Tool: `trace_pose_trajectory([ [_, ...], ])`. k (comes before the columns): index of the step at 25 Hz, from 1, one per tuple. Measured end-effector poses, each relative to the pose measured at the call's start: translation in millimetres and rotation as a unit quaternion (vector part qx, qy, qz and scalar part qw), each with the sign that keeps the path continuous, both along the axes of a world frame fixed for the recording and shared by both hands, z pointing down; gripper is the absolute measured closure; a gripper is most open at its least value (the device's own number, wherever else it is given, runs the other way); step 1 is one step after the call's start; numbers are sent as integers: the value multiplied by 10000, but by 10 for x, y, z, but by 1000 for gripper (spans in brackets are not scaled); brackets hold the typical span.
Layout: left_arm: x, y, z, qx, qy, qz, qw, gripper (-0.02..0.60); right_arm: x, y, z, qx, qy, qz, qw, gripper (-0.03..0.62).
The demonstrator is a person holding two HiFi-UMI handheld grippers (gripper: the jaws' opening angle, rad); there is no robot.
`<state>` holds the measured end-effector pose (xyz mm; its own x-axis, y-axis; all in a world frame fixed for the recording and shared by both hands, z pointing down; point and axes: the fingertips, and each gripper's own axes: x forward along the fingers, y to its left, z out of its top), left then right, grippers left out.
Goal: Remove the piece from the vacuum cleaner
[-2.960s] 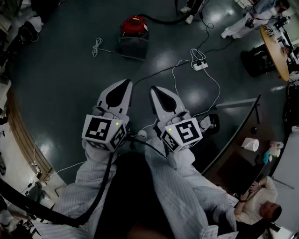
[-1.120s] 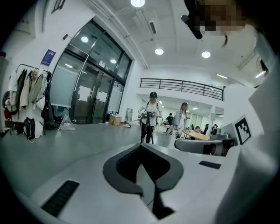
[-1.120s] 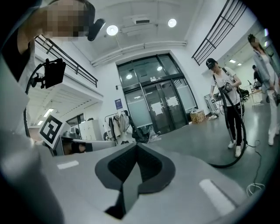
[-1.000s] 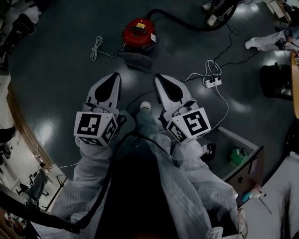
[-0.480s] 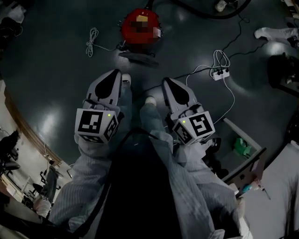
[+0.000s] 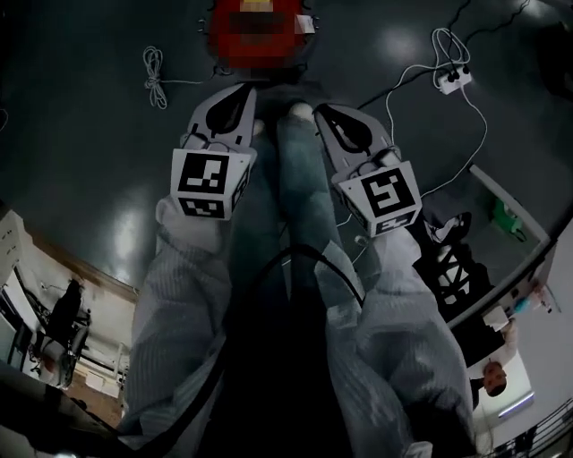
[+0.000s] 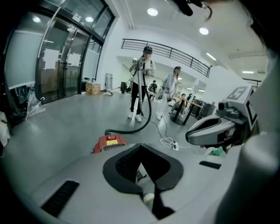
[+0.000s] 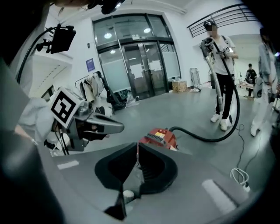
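The round red vacuum cleaner (image 8: 159, 138) is now lying much closer, on the floor just ahead of both grippers. The left gripper (image 6: 231, 107) and right gripper (image 6: 347, 125) are staying clenched and empty. Nothing is being removed yet.

Head view: dim, underexposed. Dark floor (image 6: 89, 161) w/ soft glare patches from overhead light; strong fisheye bend at edges. Gripper views: bright, even illum. from recessed ceiling lights (image 7: 152, 12); glass doors (image 8: 135, 65) pale-lit. Black vignette in corners; foreground slightly soft, bkgd sharper; lines bowed near rim.
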<state>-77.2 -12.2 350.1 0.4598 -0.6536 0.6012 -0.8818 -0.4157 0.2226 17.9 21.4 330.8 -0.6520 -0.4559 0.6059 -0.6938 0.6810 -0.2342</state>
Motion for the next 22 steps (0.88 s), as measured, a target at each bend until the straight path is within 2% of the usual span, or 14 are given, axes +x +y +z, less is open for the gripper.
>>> trace_pose_trajectory([
  [4, 15, -64, 870, -196, -202, 389, 9988, 577, -132, 84, 902, -258, 451, -817, 9953, 585],
  [6, 2, -136, 1240, -294, -258, 538, 9978, 577, -169, 57, 1352, -294, 682, -1272, 9891, 553],
  [10, 46, -221, 1770, -376, -442, 968, 9936, 575, -231, 88, 2147, -358, 1270, -2216, 9662, 459],
  [12, 88, -257, 1913, -330, -580, 1218, 9903, 572, -277, 88, 2412, -193, 1589, -2659, 9506, 436],
  [13, 107, -282, 1974, -309, -687, 1356, 9879, 546, -295, 72, 2515, -77, 1739, -2830, 9432, 433],
  [14, 117, -321, 2031, -274, -828, 1483, 9851, 502, -311, 52, 2609, 21, 1870, -2967, 9365, 430],
  [15, 112, -368, 2084, -228, -998, 1593, 9819, 487, -325, 42, 2701, 67, 1981, -3090, 9302, 426],
  [18, 58, -467, 2228, -179, -1439, 1759, 9737, 474, -347, 112, 2926, -27, 2222, -3381, 9145, 422],
  [22, 37, -495, 2261, -93, -1404, 1595, 9771, 474, -328, 122, 3029, -93, 2390, -3250, 9150, 419],
])
